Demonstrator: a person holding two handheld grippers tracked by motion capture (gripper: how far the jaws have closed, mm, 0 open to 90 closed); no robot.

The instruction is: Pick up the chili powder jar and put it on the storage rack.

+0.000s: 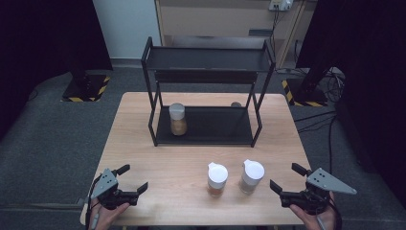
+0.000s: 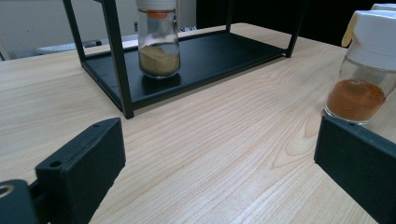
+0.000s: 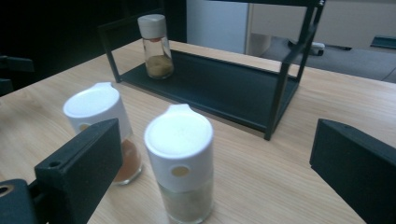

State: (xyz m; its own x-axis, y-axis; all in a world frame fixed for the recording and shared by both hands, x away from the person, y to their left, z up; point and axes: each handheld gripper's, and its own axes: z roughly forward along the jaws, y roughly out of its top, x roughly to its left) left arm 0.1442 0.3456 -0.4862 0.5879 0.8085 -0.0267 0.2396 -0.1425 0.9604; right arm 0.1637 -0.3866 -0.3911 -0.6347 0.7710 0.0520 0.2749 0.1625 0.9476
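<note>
while idle, grippers [image 1: 133,178] beside jars [image 1: 217,179]

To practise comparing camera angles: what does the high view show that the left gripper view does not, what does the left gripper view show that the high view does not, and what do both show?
High view alone: the rack's upper shelf, the right gripper open near the pale spice jar, and the floor around the table.

Left gripper view alone: the orange collar under the shelved jar's cap.

Both: the wooden table, the black rack's lower shelf holding a tan-powder jar, the orange-powder jar, and the open left gripper.
</note>
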